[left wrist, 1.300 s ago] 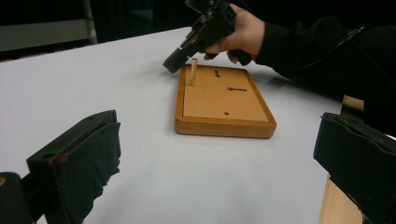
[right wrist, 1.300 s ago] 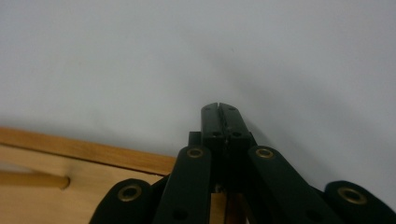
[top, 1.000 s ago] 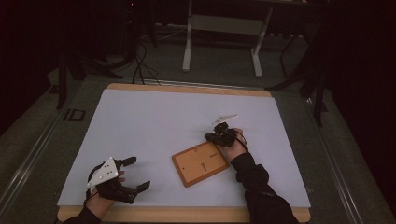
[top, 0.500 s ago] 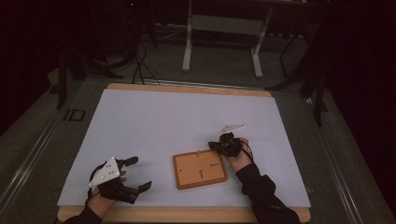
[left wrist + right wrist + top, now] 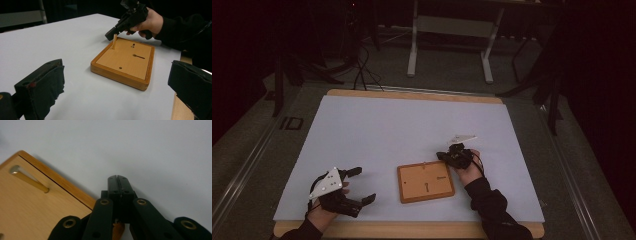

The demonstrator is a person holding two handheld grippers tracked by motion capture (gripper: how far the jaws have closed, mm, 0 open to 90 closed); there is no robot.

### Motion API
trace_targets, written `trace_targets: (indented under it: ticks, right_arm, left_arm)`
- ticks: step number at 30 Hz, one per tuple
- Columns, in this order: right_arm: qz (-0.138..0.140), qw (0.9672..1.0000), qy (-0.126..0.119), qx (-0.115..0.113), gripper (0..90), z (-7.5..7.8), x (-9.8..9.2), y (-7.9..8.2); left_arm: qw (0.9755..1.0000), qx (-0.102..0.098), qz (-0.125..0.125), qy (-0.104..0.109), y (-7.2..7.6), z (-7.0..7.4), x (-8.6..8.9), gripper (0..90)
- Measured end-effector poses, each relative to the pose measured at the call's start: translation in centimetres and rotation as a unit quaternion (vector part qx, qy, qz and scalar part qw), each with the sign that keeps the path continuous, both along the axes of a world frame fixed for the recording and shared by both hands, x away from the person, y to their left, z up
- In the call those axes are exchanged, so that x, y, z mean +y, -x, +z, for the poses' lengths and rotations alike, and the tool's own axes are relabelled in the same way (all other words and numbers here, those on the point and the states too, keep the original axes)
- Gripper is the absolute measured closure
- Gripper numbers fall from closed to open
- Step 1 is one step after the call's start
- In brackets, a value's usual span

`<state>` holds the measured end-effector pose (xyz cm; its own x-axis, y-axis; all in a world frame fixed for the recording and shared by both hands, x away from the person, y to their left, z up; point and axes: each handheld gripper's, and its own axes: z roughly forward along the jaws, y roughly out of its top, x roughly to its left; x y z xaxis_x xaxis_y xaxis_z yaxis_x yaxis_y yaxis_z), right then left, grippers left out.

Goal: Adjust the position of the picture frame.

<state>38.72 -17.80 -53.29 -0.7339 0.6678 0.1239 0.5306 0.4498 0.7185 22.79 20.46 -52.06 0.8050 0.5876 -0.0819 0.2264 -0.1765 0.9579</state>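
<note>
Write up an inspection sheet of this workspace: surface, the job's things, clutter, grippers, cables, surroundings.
Surface: pale sheet over a wooden table, flat.
Job's things: wooden board lies flat near the front edge; one wooden peg stands upright at a corner; other holes and a slot show in its top.
Clutter: nothing seen.
Grippers: left gripper jaws wide open, apart from the board, nothing between them. Right gripper jaws shut together, empty, by the board's peg corner.
Cables: cable from the right gripper runs over the right hand; more cables on the floor behind.
Surroundings: dark room, grey stand legs beyond the table.
</note>
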Motion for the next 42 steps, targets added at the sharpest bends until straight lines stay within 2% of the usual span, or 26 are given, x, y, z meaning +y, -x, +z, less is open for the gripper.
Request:
trace_targets:
  ticks: [9, 18, 20, 23, 28, 37, 42]
  right_arm:
    - [-0.007, 0.9999, -0.006, 0.010, 90.0, -0.1, -0.5, 0.9]
    - [-0.005, 0.9999, -0.007, 0.011, 90.0, -0.1, -0.8, 2.0]
    - [-0.005, 0.9998, -0.011, 0.018, 90.0, -0.2, -1.0, 2.0]
    - [0.001, 0.9999, 0.006, 0.012, 90.0, -0.4, -0.7, 2.3]
    - [-0.002, 1.0000, 0.000, 0.003, 89.8, -0.3, -0.8, 2.3]
    - [-0.012, 0.9989, -0.038, -0.025, 77.8, 2.0, -2.3, 3.1]
    - [-0.002, 0.9980, -0.051, -0.036, 61.3, 2.8, -2.7, 4.2]
  left_arm:
    - [1.0000, -0.002, -0.007, 0.001, -0.1, 0.1, -0.2, 0.9]
    - [1.0000, -0.002, -0.009, 0.000, 0.0, 0.1, -0.4, 0.9]
    - [1.0000, -0.001, -0.009, -0.001, 0.0, 0.0, -0.5, 0.9]
    - [0.9999, 0.000, -0.011, -0.002, 0.0, 0.0, -0.6, 0.9]
    - [0.9999, 0.001, -0.013, 0.001, 0.0, 0.0, -0.8, 0.9]
    - [0.9998, 0.001, -0.021, 0.003, -0.1, -0.2, -1.1, 0.9]
    - [0.9994, -0.002, -0.033, 0.010, -0.2, -0.2, -1.6, 0.9]
